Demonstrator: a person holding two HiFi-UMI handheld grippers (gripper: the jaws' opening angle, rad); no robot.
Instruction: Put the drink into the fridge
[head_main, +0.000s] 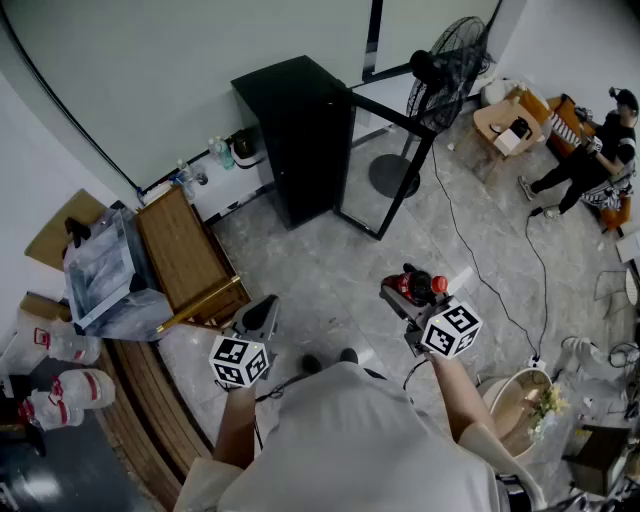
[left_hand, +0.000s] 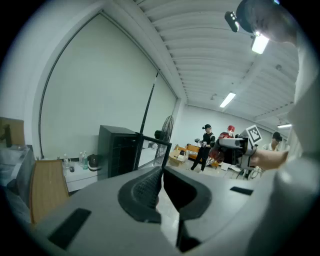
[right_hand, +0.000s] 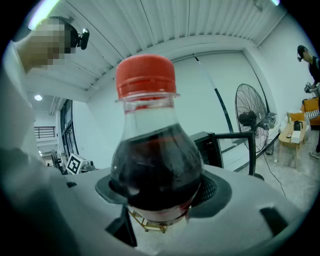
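Note:
My right gripper is shut on a cola bottle with dark drink and a red cap; the pads press its body from both sides, and it stands upright. In the head view the bottle sits at the gripper's front, over the floor. The black fridge stands ahead by the wall, its glass door swung open towards the right. My left gripper is held level beside it, jaws shut with nothing between them. From the left gripper view the fridge and the right gripper with the bottle show.
A standing fan is right of the fridge door, its cable across the floor. A wooden cabinet and a plastic-covered box stand left. A person is at the far right by a small table. A basin sits right.

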